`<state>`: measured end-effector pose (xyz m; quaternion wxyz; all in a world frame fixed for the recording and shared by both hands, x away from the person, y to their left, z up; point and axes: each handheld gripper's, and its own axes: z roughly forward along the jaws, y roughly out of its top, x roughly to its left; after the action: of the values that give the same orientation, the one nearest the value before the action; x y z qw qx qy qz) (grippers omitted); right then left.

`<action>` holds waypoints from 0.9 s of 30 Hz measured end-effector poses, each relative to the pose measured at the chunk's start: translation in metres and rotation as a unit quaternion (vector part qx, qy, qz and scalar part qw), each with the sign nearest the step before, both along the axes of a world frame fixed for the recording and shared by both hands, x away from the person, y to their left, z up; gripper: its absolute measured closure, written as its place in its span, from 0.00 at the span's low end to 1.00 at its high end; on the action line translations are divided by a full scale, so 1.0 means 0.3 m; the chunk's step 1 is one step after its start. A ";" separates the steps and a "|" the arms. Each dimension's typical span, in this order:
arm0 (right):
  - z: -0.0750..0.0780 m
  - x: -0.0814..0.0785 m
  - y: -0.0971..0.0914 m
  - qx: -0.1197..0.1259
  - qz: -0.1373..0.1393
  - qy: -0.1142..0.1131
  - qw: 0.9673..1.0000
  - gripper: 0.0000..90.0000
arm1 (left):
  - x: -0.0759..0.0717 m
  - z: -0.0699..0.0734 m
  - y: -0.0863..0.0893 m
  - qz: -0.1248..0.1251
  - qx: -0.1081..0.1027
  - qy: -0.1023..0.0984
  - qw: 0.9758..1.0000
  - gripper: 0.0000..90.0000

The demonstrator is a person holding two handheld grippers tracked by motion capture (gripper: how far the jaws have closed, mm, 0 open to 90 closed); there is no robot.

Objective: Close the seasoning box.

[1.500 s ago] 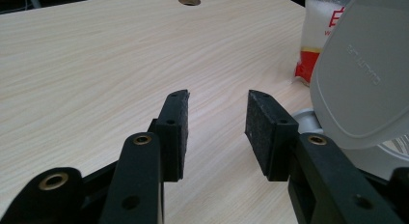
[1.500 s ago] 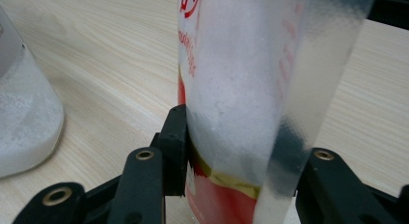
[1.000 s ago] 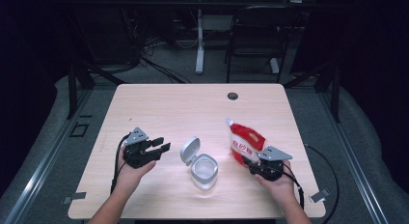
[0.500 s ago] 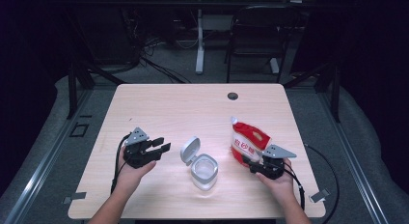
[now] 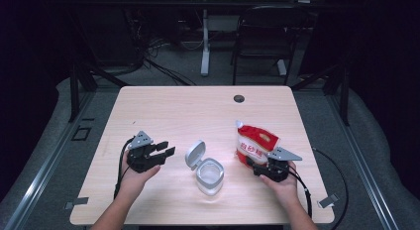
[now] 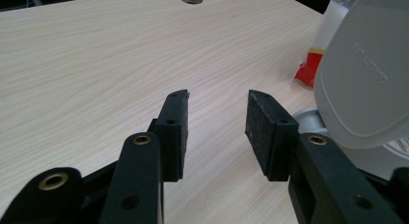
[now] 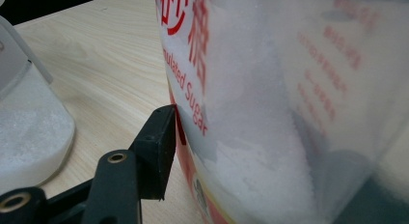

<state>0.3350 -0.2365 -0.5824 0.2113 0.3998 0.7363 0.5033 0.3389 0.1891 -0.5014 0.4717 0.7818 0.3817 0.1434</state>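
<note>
Wooden table (image 5: 173,111); left gripper (image 5: 159,151) fingers apart, empty; right gripper (image 5: 253,163) fingers just opening around sugar bag (image 5: 255,143).

Sugar bag (image 5: 255,143): red-and-white pouch with a clear panel showing white granules, standing upright on your table's right half, at 3 o'clock from the container. Container (image 5: 209,176): clear tub, part-filled with white granules, grey flip lid (image 5: 194,153) open, raised at its 10 o'clock.

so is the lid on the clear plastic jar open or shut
Open. In the high view the grey flip lid stands tilted back off the mouth of the clear plastic jar, and white granules lie inside.
</note>
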 end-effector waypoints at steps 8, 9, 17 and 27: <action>0.023 -0.005 0.034 -0.032 -0.002 -0.002 0.999 0.60 | 0.000 0.000 0.001 0.002 -0.001 -0.002 1.000 0.67; 0.025 -0.008 0.039 -0.034 -0.004 -0.002 0.999 0.60 | 0.000 0.001 0.003 0.002 -0.001 -0.001 1.000 0.67; 0.052 -0.023 0.065 -0.061 -0.009 0.001 0.998 0.62 | -0.002 0.004 0.009 0.004 -0.002 -0.004 1.000 0.67; 0.105 -0.057 0.066 -0.107 -0.028 -0.044 0.993 0.62 | -0.001 0.009 0.016 0.007 -0.005 -0.004 1.000 0.67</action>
<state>0.3179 -0.2167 -0.5509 0.2994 0.3728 0.7644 0.4325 0.3386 0.1939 -0.4987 0.4760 0.7764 0.3856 0.1481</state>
